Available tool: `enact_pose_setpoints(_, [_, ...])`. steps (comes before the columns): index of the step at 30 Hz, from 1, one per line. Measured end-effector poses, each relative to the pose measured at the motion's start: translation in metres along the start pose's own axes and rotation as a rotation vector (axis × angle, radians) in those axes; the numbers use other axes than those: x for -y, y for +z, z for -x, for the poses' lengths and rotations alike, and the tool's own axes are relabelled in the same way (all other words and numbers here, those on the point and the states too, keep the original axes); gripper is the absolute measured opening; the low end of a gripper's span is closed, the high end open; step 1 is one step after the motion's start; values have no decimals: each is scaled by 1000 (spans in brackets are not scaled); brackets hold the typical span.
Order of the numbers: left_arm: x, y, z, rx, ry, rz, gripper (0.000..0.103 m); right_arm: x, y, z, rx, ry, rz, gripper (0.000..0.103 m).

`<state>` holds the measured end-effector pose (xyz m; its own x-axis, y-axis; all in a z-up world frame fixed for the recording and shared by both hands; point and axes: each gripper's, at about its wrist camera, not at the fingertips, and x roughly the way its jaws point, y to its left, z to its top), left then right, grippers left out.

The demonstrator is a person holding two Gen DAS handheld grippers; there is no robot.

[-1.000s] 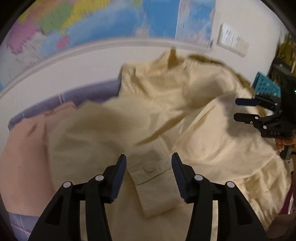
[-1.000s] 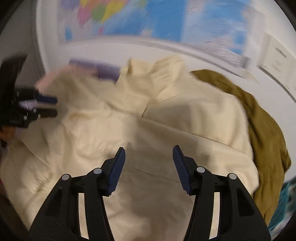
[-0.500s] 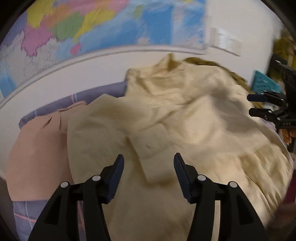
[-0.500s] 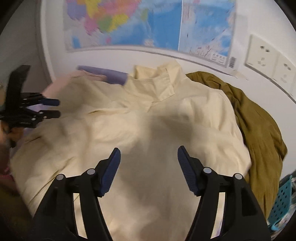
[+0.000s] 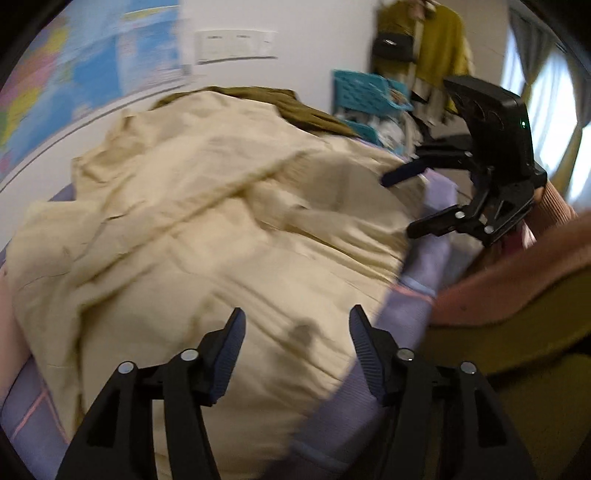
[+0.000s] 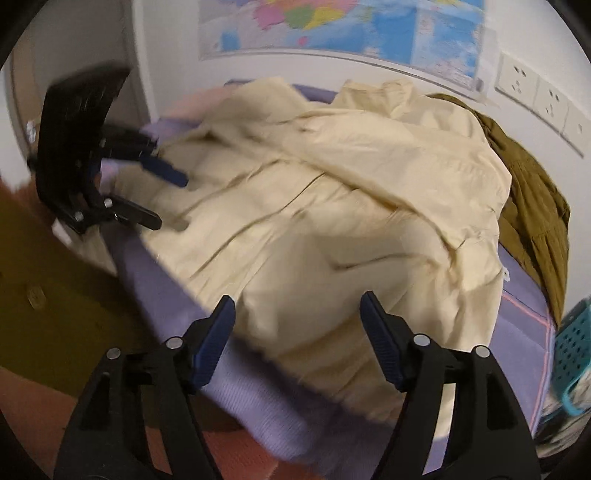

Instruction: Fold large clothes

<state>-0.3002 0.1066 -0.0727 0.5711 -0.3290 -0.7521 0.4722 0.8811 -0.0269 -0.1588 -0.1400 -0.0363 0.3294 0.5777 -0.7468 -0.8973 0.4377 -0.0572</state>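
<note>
A large cream shirt (image 5: 207, 229) lies rumpled across a lavender bed cover (image 5: 421, 295); it also shows in the right wrist view (image 6: 332, 206). My left gripper (image 5: 295, 339) is open and empty, just above the shirt's near hem; it appears in the right wrist view (image 6: 162, 195) at the left. My right gripper (image 6: 297, 325) is open and empty over the shirt's near edge; it appears in the left wrist view (image 5: 402, 206) at the right, by the shirt's side edge.
An olive garment (image 6: 532, 199) lies behind the shirt to the right. A pink garment (image 6: 195, 103) lies at the far left. A teal basket (image 6: 572, 350) stands right of the bed. A map (image 6: 332, 26) and sockets (image 6: 524, 81) are on the wall.
Both grippers have pulled back toward the near edge of the bed and swung to face the shirt's hem. The sleeve cuff is out of the left view. Both stay open.
</note>
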Motion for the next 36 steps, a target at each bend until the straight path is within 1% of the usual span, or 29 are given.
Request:
enact_pose_setpoints(1, [6, -2, -3, -7, -6, -18, 57, -5, -3, -2, 1, -6, 22, 72])
enact_pose_setpoints(2, [12, -4, -7, -16, -10, -41, 58, -11, -6, -5, 3, -39, 51, 71])
enact_pose_setpoints(3, [16, -5, -12, -28, -3, -65, 63, -14, -8, -11, -2, -84, 69, 69])
enact_pose_setpoints(4, [20, -5, -20, -44, 28, -90, 64, -14, -8, -14, -6, -89, 67, 67])
enact_pose_setpoints(5, [23, -5, -29, -70, 71, -114, 64, -10, -6, -17, 10, -86, 42, 59])
enact_pose_setpoints(6, [26, -4, -36, -91, 107, -131, 65, -4, -3, -19, 29, -91, 13, 45])
enact_pose_setpoints(7, [27, -2, -41, -101, 136, -144, 66, 1, 0, -18, 49, -81, -28, 41])
enact_pose_setpoints(8, [27, 0, -40, -99, 131, -140, 66, 12, 5, -13, 90, -41, -102, 36])
enact_pose_setpoints(9, [25, 3, -38, -90, 127, -132, 66, 22, 8, -8, 129, -38, -163, 34])
enact_pose_setpoints(11, [19, 11, -26, -41, 152, -113, 65, 30, 10, 3, 167, -40, -212, 35])
enact_pose_setpoints(13, [12, 17, -18, 0, 161, -92, 64, 24, 8, 15, 202, 6, -194, 35])
enact_pose_setpoints(15, [3, 25, -9, 45, 186, -67, 64, 9, 0, 28, 231, 119, -150, 34])
enact_pose_setpoints(17, [-3, 33, -5, 73, 191, -49, 64, -5, -9, 31, 212, 152, -114, 30])
enact_pose_setpoints(19, [-3, 39, -1, 87, 187, -46, 64, -13, -17, 25, 175, 149, -109, 28])
enact_pose_setpoints(21, [-2, 43, -3, 88, 186, -54, 64, -21, -22, 8, 115, 71, -91, 31])
enact_pose_setpoints(22, [-1, 44, -4, 87, 189, -57, 64, -25, -22, -1, 88, 51, -73, 32])
enact_pose_setpoints(23, [0, 45, -5, 84, 189, -60, 64, -31, -22, -13, 69, 3, -35, 36])
enact_pose_setpoints(24, [1, 43, -3, 84, 189, -61, 64, -36, -22, -24, 48, -69, 1, 40])
enact_pose_setpoints(25, [1, 44, -4, 85, 191, -56, 64, -39, -24, -31, 32, -110, 9, 37])
enact_pose_setpoints(26, [2, 42, -2, 85, 190, -51, 64, -37, -25, -38, 20, -132, -7, 36])
enact_pose_setpoints(28, [4, 40, -1, 86, 189, -47, 64, -32, -30, -37, 31, -110, -65, 36])
enact_pose_setpoints(30, [3, 39, -1, 89, 187, -42, 64, -20, -38, -28, 48, -42, -181, 36])
enact_pose_setpoints(31, [2, 39, -1, 92, 183, -35, 64, -9, -45, -22, 53, 2, -272, 37])
enact_pose_setpoints(33, [0, 40, -2, 95, 171, -26, 64, 3, -56, -16, 63, 68, -405, 38])
enact_pose_setpoints(35, [-1, 39, -4, 94, 163, -38, 64, 12, -65, -11, 102, 124, -531, 39])
enact_pose_setpoints(36, [-2, 38, -5, 92, 157, -41, 64, 17, -68, -12, 126, 133, -591, 45])
